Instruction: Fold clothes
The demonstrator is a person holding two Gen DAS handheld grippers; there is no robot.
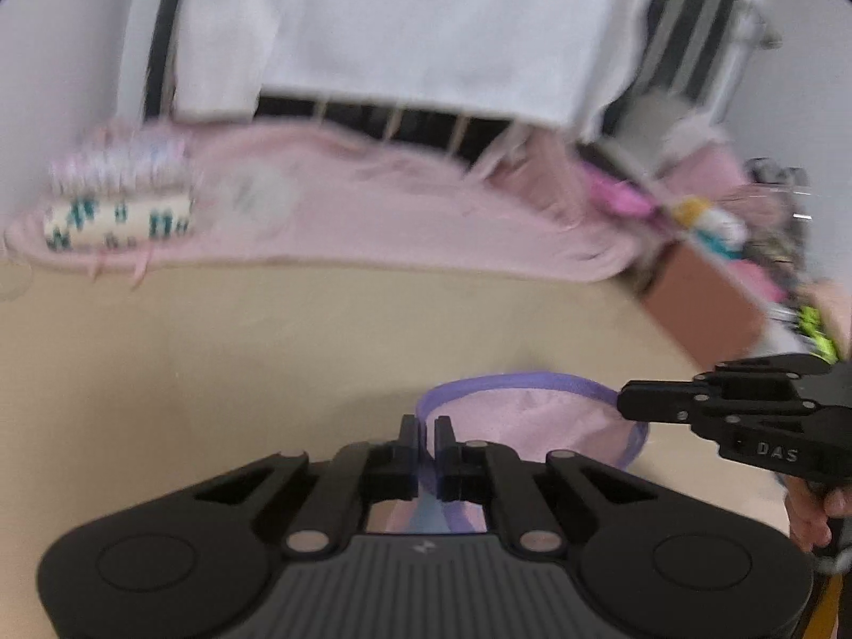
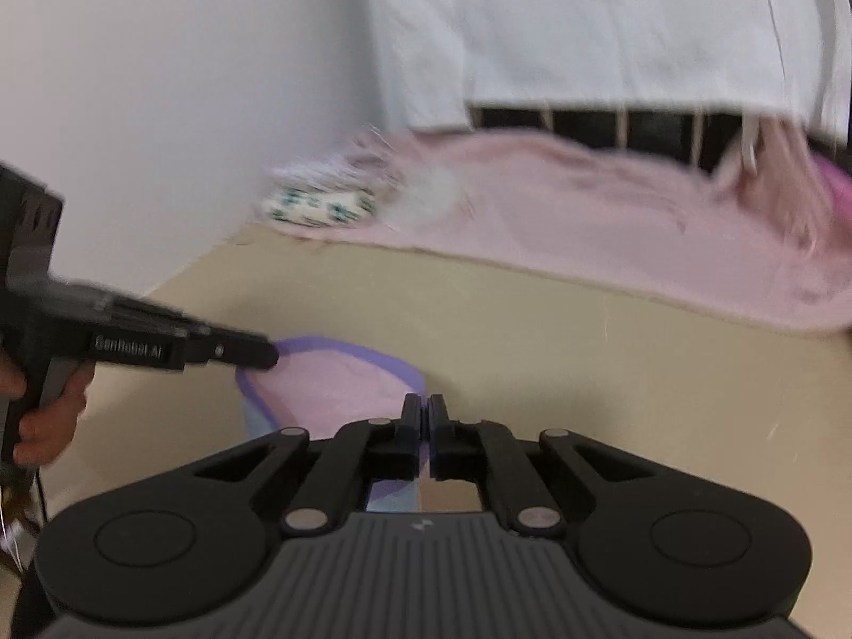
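Beige floor point(image 2: 532, 319) by a white wall, pink blanket point(image 2: 612, 223) along the far edge. Your left gripper point(image 1: 426, 428) and right gripper point(image 2: 425, 409) are both pinched onto the purple trim of the small pink garment point(image 2: 330, 383), near you. It's light and floppy, so hold the hems. The cardboard box point(image 1: 708, 303) at the right holds blurry clothes.

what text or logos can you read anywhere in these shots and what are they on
"DAS" on the side of the right gripper, seen from the left wrist.
"GenRobot.AI", blurred and partly a guess, on the side of the left gripper, seen from the right wrist.
Small logo on each gripper's grey body: no readable letters.
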